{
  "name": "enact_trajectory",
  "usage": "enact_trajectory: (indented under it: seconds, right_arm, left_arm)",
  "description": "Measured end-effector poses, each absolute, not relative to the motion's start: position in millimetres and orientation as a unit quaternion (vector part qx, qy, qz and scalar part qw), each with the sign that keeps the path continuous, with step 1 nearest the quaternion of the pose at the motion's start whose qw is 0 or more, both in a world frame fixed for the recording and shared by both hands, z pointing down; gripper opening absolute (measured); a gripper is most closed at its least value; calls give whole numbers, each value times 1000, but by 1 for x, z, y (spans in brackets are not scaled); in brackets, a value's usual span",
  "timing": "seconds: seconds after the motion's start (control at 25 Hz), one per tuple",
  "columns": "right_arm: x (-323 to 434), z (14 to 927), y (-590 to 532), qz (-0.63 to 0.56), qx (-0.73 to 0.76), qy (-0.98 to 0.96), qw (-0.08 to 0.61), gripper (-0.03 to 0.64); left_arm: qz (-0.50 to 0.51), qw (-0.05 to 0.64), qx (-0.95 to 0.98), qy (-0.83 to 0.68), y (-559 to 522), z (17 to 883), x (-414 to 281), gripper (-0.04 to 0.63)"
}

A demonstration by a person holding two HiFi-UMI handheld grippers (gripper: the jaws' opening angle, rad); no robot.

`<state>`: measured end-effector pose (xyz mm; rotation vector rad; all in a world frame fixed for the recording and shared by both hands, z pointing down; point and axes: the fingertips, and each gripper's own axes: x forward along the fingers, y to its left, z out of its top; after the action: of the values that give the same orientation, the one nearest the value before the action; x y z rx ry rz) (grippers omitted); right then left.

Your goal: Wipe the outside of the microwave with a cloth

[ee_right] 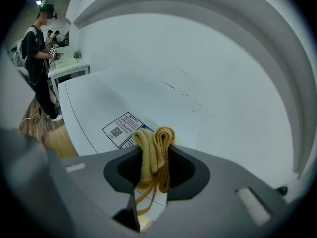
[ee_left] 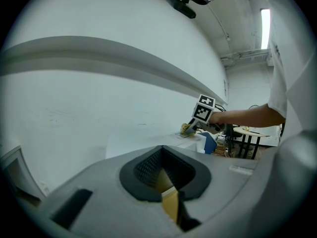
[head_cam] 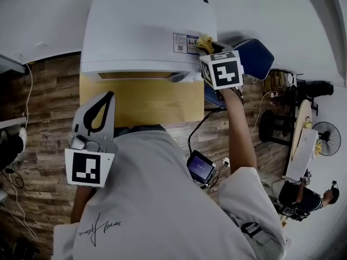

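Note:
The white microwave (head_cam: 146, 31) stands on a wooden table (head_cam: 141, 99) against the wall. My right gripper (head_cam: 212, 52) is at the right edge of the microwave's top, shut on a folded yellow cloth (head_cam: 204, 42) beside a printed label (head_cam: 184, 42). In the right gripper view the cloth (ee_right: 148, 152) bulges up between the jaws of the right gripper (ee_right: 154, 150), over the microwave's top (ee_right: 99, 103) and the label (ee_right: 121, 128). My left gripper (head_cam: 110, 96) hangs low by the person's body at the table's front edge, shut and holding nothing. The left gripper view shows that gripper (ee_left: 163, 175) and, far off, the cloth (ee_left: 186, 128).
A blue chair (head_cam: 255, 56) stands just right of the microwave. A small screen device (head_cam: 199, 167) and cables lie on the wood floor. A white table (head_cam: 303, 140), a fan (head_cam: 325, 137) and a person (head_cam: 303, 196) are at the far right. Another person (ee_right: 37, 48) stands by a desk.

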<state>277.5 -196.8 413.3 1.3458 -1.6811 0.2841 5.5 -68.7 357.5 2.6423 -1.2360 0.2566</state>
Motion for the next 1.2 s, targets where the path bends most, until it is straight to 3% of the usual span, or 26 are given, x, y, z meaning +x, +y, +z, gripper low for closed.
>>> enact_trajectory:
  seconds: [1.2]
  right_arm:
    - [197,409,-200,93,500,-727,462,123]
  left_arm:
    - [75,99,887,-444,-64,349,-20,-9]
